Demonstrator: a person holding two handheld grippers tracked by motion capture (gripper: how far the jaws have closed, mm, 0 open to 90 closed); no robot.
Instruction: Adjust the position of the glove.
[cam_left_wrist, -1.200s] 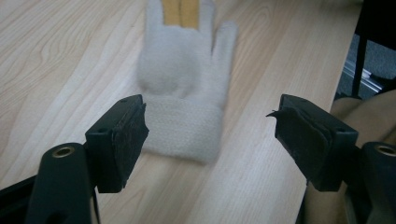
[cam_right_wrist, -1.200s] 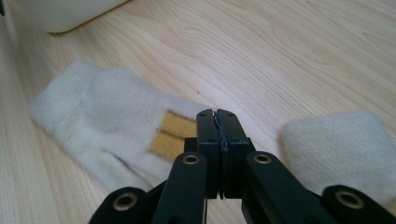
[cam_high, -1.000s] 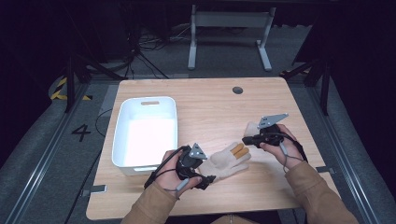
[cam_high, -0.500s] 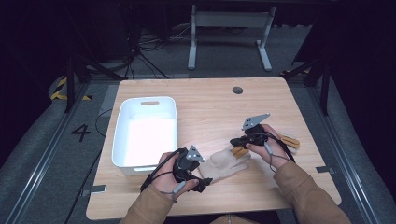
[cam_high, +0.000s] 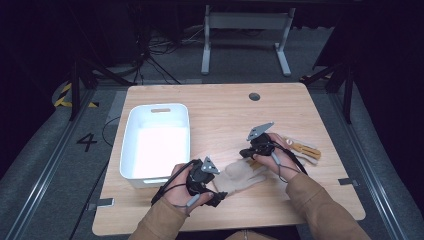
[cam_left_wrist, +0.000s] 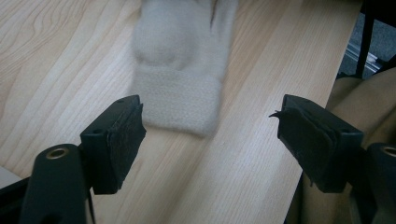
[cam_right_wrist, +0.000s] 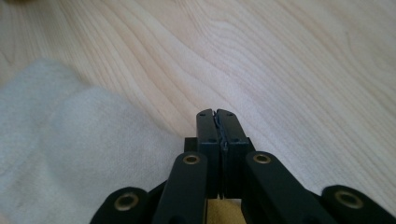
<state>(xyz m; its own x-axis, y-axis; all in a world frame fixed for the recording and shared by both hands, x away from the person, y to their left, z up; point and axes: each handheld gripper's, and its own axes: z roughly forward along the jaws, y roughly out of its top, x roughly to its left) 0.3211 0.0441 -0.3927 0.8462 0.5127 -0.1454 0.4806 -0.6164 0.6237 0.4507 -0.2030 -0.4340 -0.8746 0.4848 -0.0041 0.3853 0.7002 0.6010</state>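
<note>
— Where do things stand?

— The cream glove (cam_high: 239, 176) lies flat on the desk (cam_high: 220, 112), near my edge, between my two grippers. In the left gripper view its cuff (cam_left_wrist: 180, 100) faces my left gripper (cam_left_wrist: 210, 135), whose fingers (cam_left_wrist: 116, 140) are spread wide with nothing between them. The cuff sits just ahead of them, not yet inside.

— And the right?

— My right gripper (cam_right_wrist: 217, 114) has its fingers pressed together on nothing. It hangs just over the bare wood at the glove's finger end, with the cream knit (cam_right_wrist: 70, 154) beside it on the left. From above, it hovers there too (cam_high: 248, 151).

— So nothing is held?

— Nothing. A second glove (cam_high: 300, 149), tan and striped, lies on the desk just beyond my right hand (cam_high: 277, 155), partly hidden by it.

— And the bin?

— The white bin (cam_high: 131, 145) stands to the left of my left hand (cam_high: 192, 182), and I see nothing in it.

— How far along, then?

— Early, I'd judge. If the gloves are meant for the bin, neither is in. The cream one is lined up for my left fingers to close on the cuff; lifting and carrying are all left, and the tan one hasn't been touched.
</note>
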